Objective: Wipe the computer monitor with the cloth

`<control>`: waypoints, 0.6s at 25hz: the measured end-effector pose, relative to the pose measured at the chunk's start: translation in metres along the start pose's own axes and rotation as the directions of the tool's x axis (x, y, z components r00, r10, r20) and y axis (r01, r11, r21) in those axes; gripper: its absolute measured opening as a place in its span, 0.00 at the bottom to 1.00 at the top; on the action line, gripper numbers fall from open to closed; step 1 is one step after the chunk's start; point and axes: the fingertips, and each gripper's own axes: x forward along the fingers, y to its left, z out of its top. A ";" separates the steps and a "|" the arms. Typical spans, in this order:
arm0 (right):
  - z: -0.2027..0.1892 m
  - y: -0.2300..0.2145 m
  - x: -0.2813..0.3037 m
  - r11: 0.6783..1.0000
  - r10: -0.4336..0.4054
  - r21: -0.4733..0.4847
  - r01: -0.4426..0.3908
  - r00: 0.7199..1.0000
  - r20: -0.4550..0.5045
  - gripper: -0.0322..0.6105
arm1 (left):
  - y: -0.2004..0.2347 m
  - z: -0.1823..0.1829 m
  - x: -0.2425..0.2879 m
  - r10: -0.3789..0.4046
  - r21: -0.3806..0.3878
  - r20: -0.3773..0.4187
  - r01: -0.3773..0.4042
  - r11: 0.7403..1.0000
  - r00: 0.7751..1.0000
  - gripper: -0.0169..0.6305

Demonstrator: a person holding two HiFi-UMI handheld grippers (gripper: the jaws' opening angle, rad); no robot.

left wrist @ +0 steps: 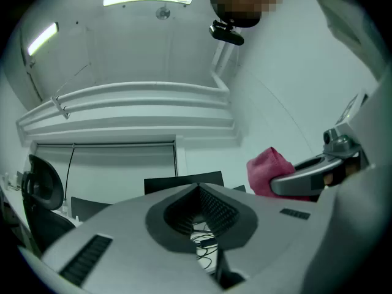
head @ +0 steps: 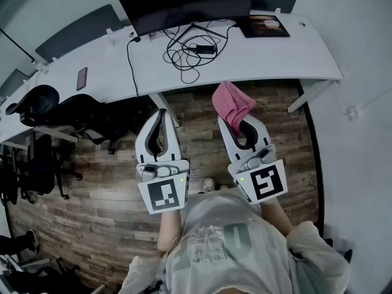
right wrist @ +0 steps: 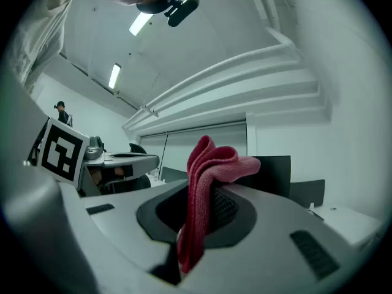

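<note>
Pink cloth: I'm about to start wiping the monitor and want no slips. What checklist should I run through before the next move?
1. Pink fabric cloth clamped in right gripper: ok, jaws shut on it.
2. Left gripper free: ok, jaws together, nothing between them.
3. Cloth touching black flat monitor: not ok, it is held short of the white desk.
4. Tangled black cables away from the monitor's foot: not ok, they lie on the desk right before it.
5. Where the screen is dirty: cannot tell.
</note>
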 end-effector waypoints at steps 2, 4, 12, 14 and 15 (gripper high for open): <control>0.000 -0.004 0.003 1.000 -0.001 -0.023 0.001 1.000 0.011 0.13 | 0.002 -0.003 0.004 0.013 -0.025 -0.008 -0.013 1.000 1.000 0.05; -0.001 -0.005 0.005 1.000 0.001 -0.010 0.000 1.000 0.015 0.13 | 0.001 -0.006 0.005 0.010 -0.027 -0.013 -0.010 1.000 1.000 0.05; -0.025 -0.011 0.016 1.000 -0.016 0.014 0.016 0.999 -0.042 0.13 | 0.012 -0.020 0.017 -0.004 -0.039 -0.039 0.003 0.999 0.999 0.05; -0.028 -0.011 0.020 0.999 -0.028 0.031 0.029 0.999 -0.035 0.13 | 0.020 -0.026 0.017 0.005 -0.045 -0.041 -0.007 0.999 0.999 0.05; -0.030 -0.010 0.021 0.999 -0.033 0.031 0.035 0.999 -0.039 0.13 | 0.024 -0.029 0.016 0.008 -0.054 -0.045 -0.011 0.998 0.999 0.05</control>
